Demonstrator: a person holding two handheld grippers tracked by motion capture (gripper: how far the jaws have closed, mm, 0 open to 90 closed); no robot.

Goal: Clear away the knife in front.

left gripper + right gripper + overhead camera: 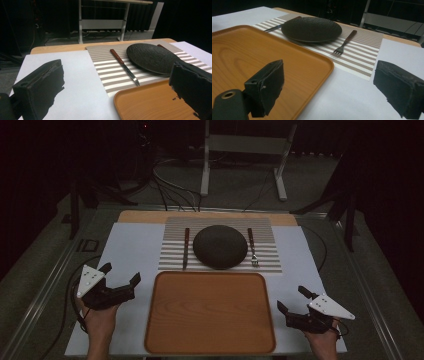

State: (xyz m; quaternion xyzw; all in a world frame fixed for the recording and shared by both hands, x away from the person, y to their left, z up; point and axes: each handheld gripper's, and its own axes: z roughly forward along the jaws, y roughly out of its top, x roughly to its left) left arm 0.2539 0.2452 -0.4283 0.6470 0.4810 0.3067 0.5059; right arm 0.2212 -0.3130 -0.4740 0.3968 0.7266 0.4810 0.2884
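the tray (pixel 210 312) lay bare in front of me, touching the near edge of the striped mat (pixel 170 255). on the mat the dark plate (pixel 220 246) held nothing, a knife (pixel 186 247) to its left, a fork (pixel 252 246) to its right. my left gripper (pixel 120 274) hung left of the tray, jaws spread around nothing. my right gripper (pixel 292 299) hung right of it, jaws likewise apart.

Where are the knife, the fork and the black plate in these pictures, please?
knife (pixel 124 66): left gripper view, where handle meets blade.
fork (pixel 343 43): right gripper view, on its neck above the tines.
black plate (pixel 220 246): high view, the plate's centre.
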